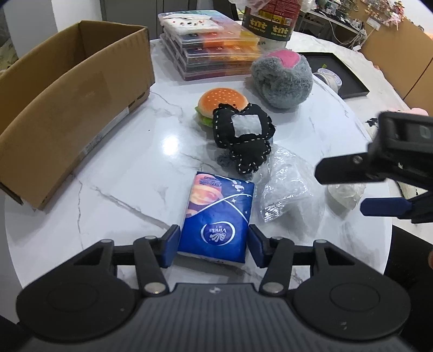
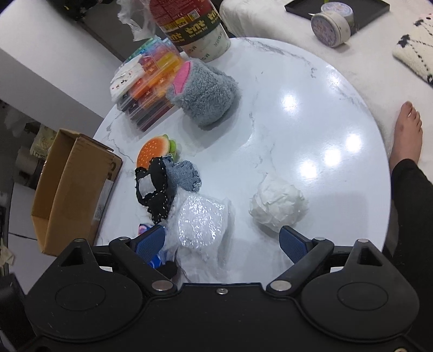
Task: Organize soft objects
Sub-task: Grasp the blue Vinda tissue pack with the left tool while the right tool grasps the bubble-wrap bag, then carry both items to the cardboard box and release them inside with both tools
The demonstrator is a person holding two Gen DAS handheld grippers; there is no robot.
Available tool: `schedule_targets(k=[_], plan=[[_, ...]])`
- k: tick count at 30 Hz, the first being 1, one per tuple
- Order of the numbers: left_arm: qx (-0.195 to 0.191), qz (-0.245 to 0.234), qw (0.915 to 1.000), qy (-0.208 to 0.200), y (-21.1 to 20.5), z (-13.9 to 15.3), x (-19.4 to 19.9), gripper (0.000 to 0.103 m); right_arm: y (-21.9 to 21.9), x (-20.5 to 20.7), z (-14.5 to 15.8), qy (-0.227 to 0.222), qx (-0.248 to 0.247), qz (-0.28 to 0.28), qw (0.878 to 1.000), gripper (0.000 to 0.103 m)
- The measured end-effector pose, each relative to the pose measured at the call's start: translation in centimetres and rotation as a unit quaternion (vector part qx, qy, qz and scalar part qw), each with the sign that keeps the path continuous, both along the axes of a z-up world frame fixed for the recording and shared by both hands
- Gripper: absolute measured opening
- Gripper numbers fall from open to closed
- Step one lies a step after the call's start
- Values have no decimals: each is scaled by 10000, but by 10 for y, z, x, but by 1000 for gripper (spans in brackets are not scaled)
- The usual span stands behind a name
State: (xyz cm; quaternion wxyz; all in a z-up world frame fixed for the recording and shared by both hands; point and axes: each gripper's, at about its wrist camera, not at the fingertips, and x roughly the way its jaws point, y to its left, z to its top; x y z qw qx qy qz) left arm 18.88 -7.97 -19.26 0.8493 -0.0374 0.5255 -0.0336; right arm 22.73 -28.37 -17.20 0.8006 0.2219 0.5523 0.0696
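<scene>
A blue Vinda tissue pack (image 1: 216, 216) lies on the white marble table (image 1: 121, 168) between the fingers of my left gripper (image 1: 213, 247); the blue pads stand close at each side, with small gaps. Beyond it lie a black stitched cloth (image 1: 243, 135), a burger plush (image 1: 220, 104), a grey and pink fluffy slipper (image 1: 282, 78) and a clear plastic bag (image 1: 286, 189). My right gripper (image 2: 222, 242) is open and empty, above the plastic bag (image 2: 201, 219) and next to a crumpled white paper ball (image 2: 278, 203). It shows at the right in the left wrist view (image 1: 349, 186).
An open cardboard box (image 1: 67, 103) stands at the table's left. Stacked colourful plastic cases (image 1: 211, 46) and a tnt canister (image 1: 270, 21) stand at the back. A black tray (image 1: 338, 73) with round tins is at the far right. A person's foot (image 2: 408, 130) is beside the table.
</scene>
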Motion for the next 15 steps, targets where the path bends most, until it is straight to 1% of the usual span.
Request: schedule_targets(k=[7,9,10,11,12,13,15], plan=[[-92,116,9999,30,8,5,-5,52,9,8,-12,170,159,-186,9996,91],[-99,154,9998,7,11,8,-6,52,12,9,-17,251,272,-218,9991,85],[-105,172,9998,-3,13,10,-7,52,14,9,-19,256,335,-196,9989,78],[-117,188,9998,-6,15,11,-8,52,16,9,-21,280,370,-186,9988,65],[-136,206,9997,-4,18,13,-9,52,18,8,-23,314,428,-186,9984,57],[-153,228,9996,-1,20,15,-10,52,19,8,-24,372,487,-213,9979,41],[-165,283,9995,-5,25,20,-12,52,21,5,-22,344,451,-249,9981,36]])
